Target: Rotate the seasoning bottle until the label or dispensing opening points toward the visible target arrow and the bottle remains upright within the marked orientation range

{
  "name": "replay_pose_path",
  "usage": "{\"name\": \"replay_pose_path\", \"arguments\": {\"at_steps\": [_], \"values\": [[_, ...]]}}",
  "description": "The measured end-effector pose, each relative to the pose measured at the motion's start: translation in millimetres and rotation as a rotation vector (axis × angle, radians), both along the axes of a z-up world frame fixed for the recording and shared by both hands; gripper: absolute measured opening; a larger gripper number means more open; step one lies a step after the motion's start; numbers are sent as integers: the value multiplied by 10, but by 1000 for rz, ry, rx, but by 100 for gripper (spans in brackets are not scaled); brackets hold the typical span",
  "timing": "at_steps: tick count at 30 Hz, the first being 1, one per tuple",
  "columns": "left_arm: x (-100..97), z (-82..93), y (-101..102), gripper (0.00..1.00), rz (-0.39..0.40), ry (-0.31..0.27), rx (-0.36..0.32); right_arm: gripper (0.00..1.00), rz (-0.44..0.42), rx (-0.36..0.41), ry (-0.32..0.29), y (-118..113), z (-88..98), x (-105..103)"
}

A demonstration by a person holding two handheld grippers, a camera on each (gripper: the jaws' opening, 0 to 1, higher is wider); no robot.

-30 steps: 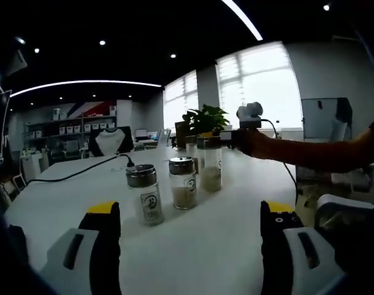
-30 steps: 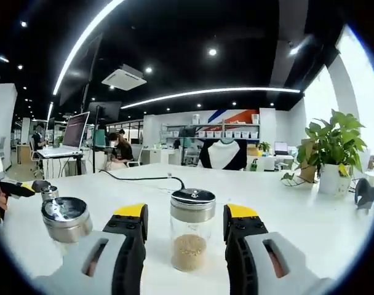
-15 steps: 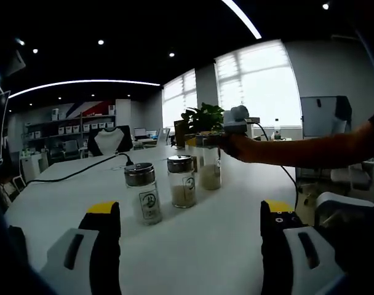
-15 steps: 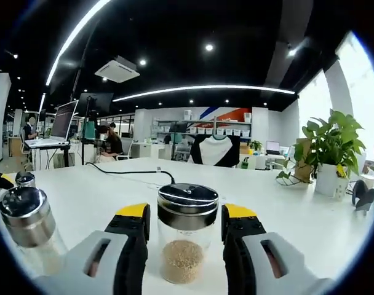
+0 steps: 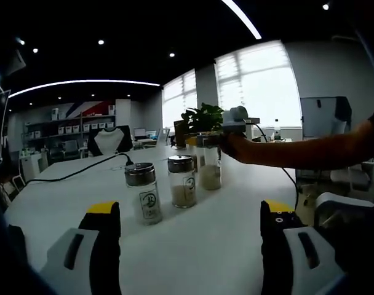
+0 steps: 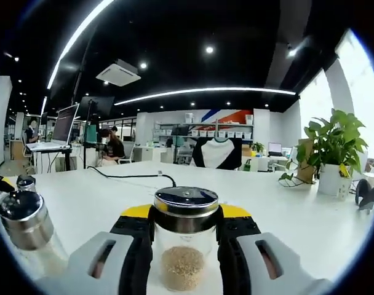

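At the lower centre of the right gripper view, your right tool (image 6: 184,246) has its two yellow-tipped jaws closed against the sides of the seasoning bottle (image 6: 185,243). This bottle is a clear glass jar with a shiny metal cap and a layer of pale granules at its bottom; it stands upright on the white desk (image 6: 298,215). No label or opening is readable on its facing side.

At the lower left of the same view, a second bottle (image 6: 27,230) with a metal cap stands just beside the edge of the frame, apart from the held one. A potted plant (image 6: 331,153) sits on the desk at the right. A black cable (image 6: 138,177) runs across the desk behind the held bottle.

Across the bottom of the left gripper view, your left tool (image 5: 190,243) stands wide, its jaws well apart and gripping nothing. Three bottles form a row at the centre of this frame: a near bottle (image 5: 144,193) with a small round label, a middle bottle (image 5: 183,181), and the seasoning bottle (image 5: 210,166) farthest back. Your hand (image 5: 239,146) enters from the right and carries the right tool (image 5: 202,141) at that farthest bottle's cap
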State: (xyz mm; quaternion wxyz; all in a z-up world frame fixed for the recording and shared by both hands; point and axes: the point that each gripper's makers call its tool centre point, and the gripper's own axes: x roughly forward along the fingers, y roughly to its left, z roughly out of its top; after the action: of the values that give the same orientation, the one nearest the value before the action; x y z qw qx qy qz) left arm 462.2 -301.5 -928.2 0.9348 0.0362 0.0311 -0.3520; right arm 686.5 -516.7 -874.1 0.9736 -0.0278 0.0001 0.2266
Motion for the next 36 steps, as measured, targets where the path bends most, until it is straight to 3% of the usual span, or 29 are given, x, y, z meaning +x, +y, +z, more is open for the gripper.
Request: {"name": "replay_pose_path", "arguments": {"at_steps": [9,13,21,24,26,31,36], "values": [[-10,10,-18,99,-9,-14,5,37,-19,-46,-20,-96,111,-208],[-52,107,-54,93,-32,-101,4,37,-14,-25,-22,-160,149,-380],[-56,73,-74,90,-27,-85,1,37,-2,33,-44,-168,231,-797],[-95,108,-93,82,-45,-80,-22,37,17,71,-36,-140,199,-984],[-95,111,-96,85,-38,-64,-40,37,26,79,-31,-133,170,-1069],[-147,35,-198,83,-80,-39,-4,37,8,68,-18,-121,108,-1285],[-183,38,-292,79,-108,-21,-44,37,109,87,-9,70,74,-1536]]}}
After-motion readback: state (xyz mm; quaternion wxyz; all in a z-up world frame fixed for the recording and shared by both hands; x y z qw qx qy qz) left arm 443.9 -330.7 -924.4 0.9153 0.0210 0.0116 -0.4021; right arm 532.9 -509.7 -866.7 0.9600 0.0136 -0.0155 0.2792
